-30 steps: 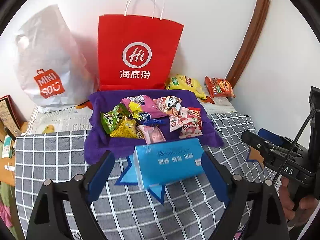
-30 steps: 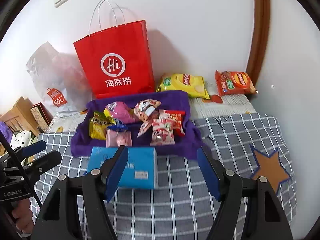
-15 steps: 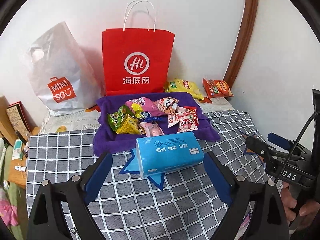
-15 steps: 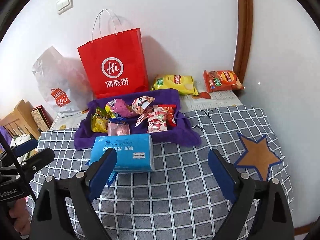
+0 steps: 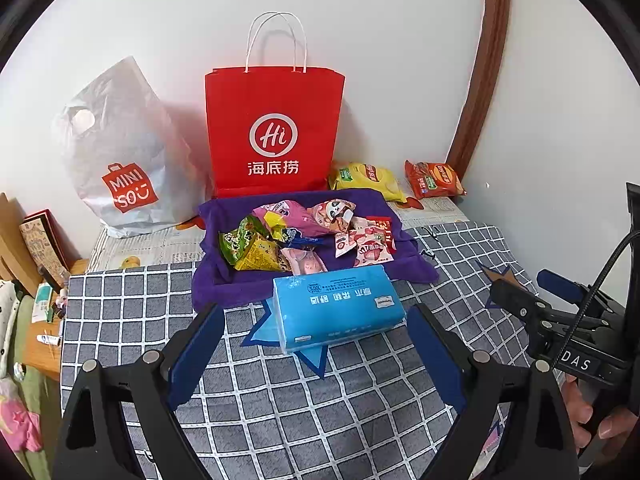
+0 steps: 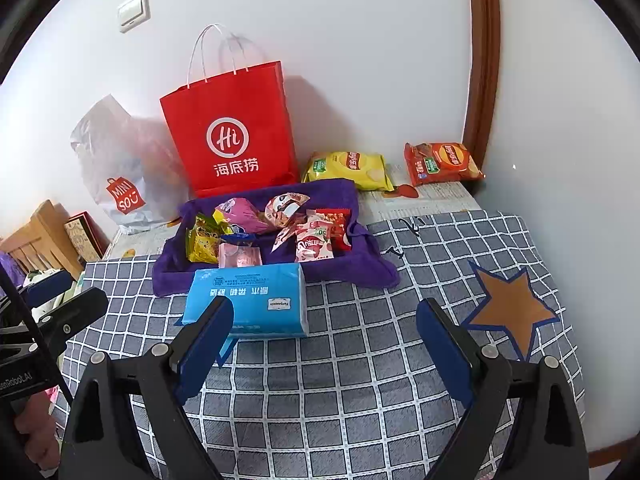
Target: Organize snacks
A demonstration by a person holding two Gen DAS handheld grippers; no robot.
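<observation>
A crinkly packet could be pinched by a loose corner and dropped, or a neighbour dragged out, since the snack packets (image 5: 304, 236) are heaped touching one another on the purple cloth (image 5: 224, 280); the blue tissue pack (image 5: 338, 306) could be knocked in reaching past; the left gripper (image 5: 314, 354) and right gripper (image 6: 324, 344) are held wide and empty, with the heap beyond both.

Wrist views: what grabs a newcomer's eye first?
The red paper bag standing against the wall at the back. Before it, a purple cloth heaped with small snack packets, and a blue tissue pack lying at the cloth's near edge on the checked cover.
</observation>
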